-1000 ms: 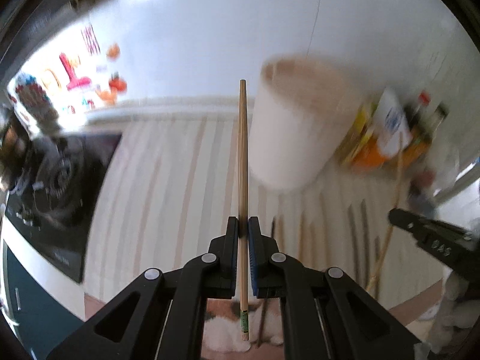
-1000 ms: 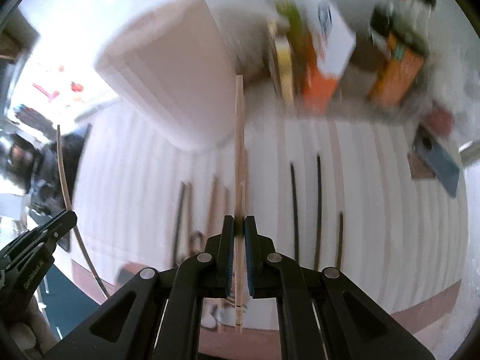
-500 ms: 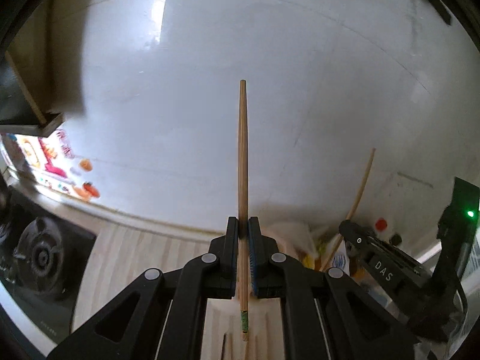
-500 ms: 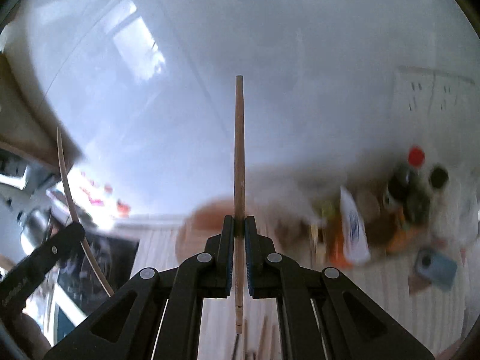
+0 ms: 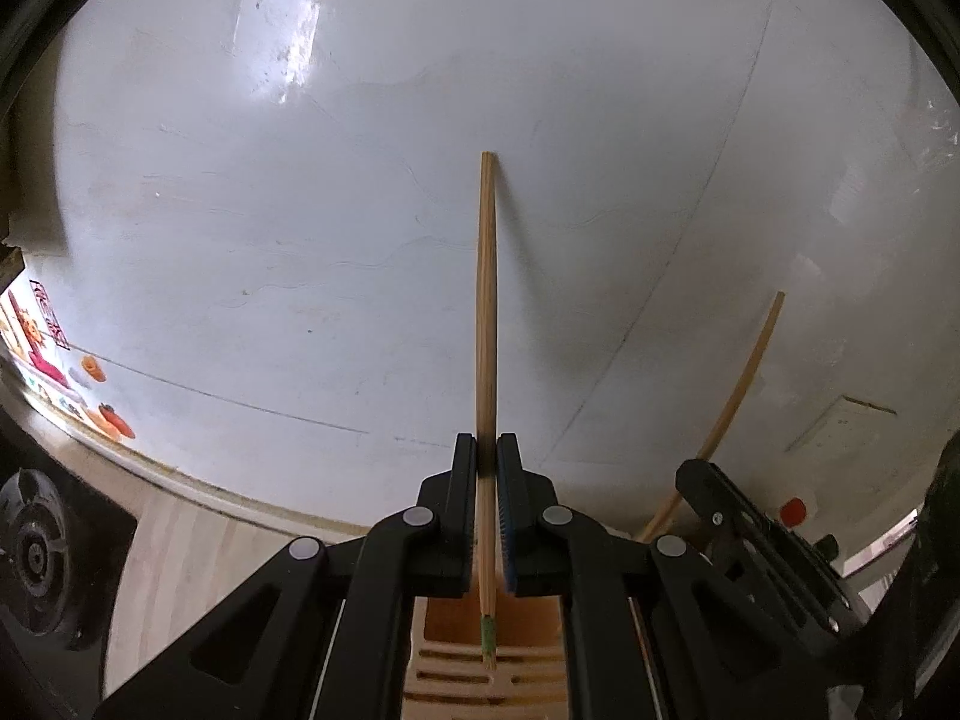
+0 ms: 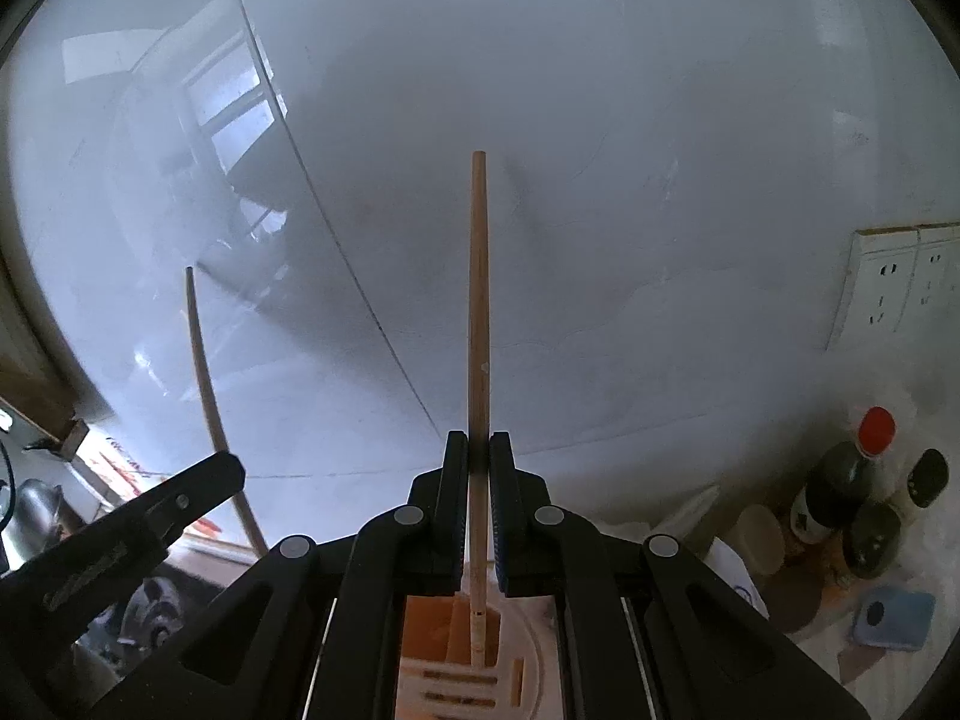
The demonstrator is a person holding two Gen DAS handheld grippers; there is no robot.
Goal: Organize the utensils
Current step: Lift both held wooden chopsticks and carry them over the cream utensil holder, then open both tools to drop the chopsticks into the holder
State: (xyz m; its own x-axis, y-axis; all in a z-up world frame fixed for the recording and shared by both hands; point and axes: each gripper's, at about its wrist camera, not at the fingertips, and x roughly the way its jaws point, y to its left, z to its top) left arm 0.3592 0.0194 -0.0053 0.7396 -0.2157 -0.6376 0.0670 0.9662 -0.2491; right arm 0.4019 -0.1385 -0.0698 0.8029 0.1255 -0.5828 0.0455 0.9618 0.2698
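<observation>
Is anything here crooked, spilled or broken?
Nothing stands out. Each tool, left and right, is shut on one intact chopstick, each held straight above the slotted holder. The bottles stand upright.

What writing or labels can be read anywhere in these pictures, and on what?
Left gripper, raised lettering on its side: too dark and blurred to read.
Red-capped dark bottle, label: too small to read.
Colourful wall stickers, red characters: too small to read.
Nothing else bears text.

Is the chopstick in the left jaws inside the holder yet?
Not yet. The chopstick is clamped, its lower tip hanging above the slotted holder.
</observation>
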